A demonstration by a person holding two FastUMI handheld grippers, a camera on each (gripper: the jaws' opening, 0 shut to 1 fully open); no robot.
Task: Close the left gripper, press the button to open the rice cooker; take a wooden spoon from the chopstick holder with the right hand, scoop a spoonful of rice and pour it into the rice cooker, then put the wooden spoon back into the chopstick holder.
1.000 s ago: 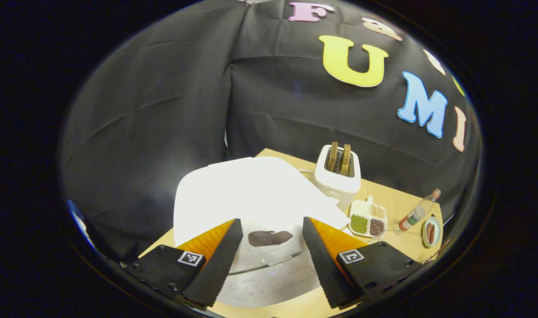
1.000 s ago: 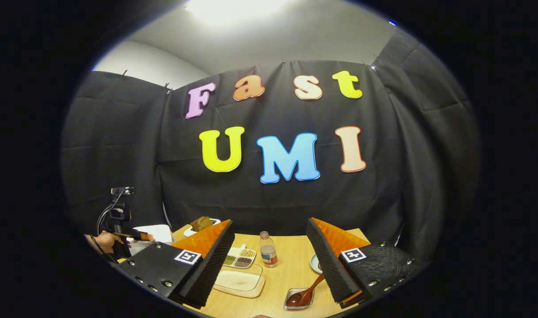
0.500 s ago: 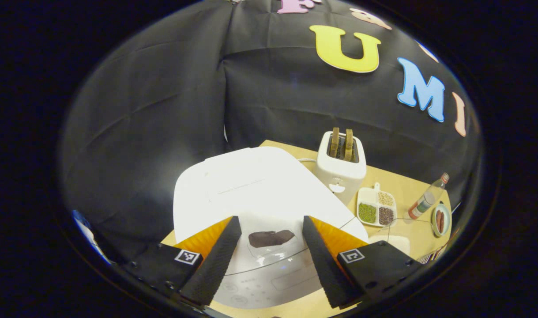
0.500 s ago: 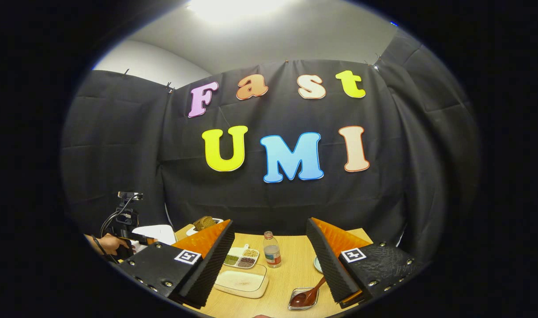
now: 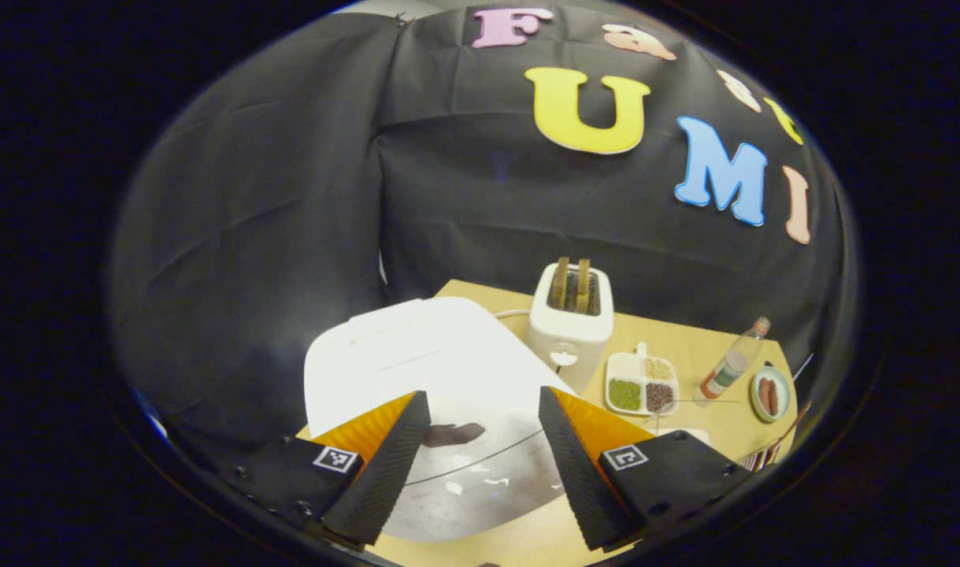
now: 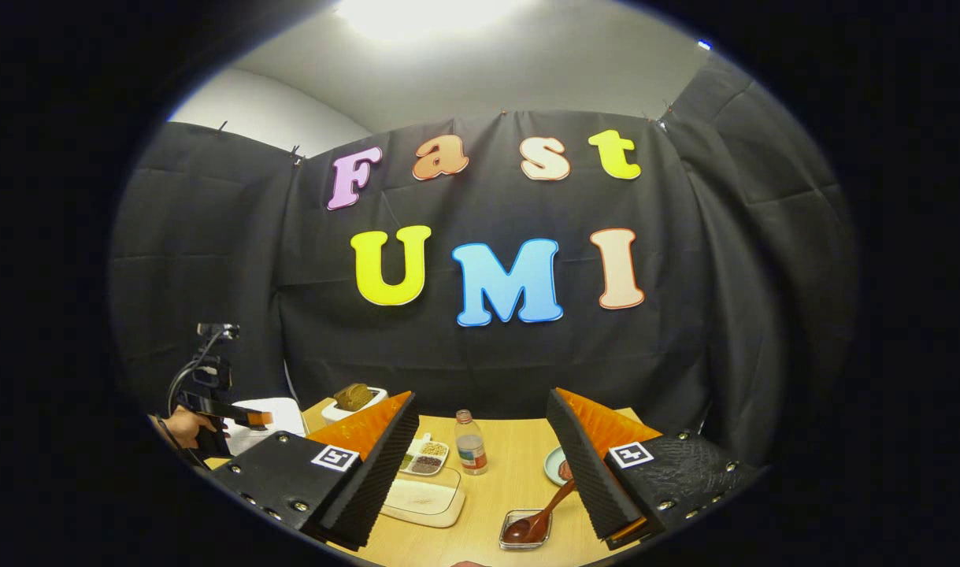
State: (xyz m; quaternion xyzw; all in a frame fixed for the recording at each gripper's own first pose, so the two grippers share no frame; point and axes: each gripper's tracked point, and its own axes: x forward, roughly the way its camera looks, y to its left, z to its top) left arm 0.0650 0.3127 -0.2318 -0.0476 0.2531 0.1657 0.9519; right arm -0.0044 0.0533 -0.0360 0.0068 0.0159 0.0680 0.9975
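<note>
My left jaws (image 5: 480,465) stand wide, ribbed pads above the smooth white rounded cooker (image 5: 416,370), lid down. My right jaws (image 6: 483,472) gape empty over the wood-grain tabletop (image 6: 487,504); the glossy spoon (image 6: 531,521) lies in a small clear dish (image 6: 524,529) near them. Beyond stands a boxy toaster (image 5: 570,323).

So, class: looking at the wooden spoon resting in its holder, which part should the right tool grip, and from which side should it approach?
Grip the wooden spoon by its handle, which slants up and right out of the small holder. The bowl sits low inside, so the right tool would probably best come from above, fingers straddling the free upper handle.
</note>
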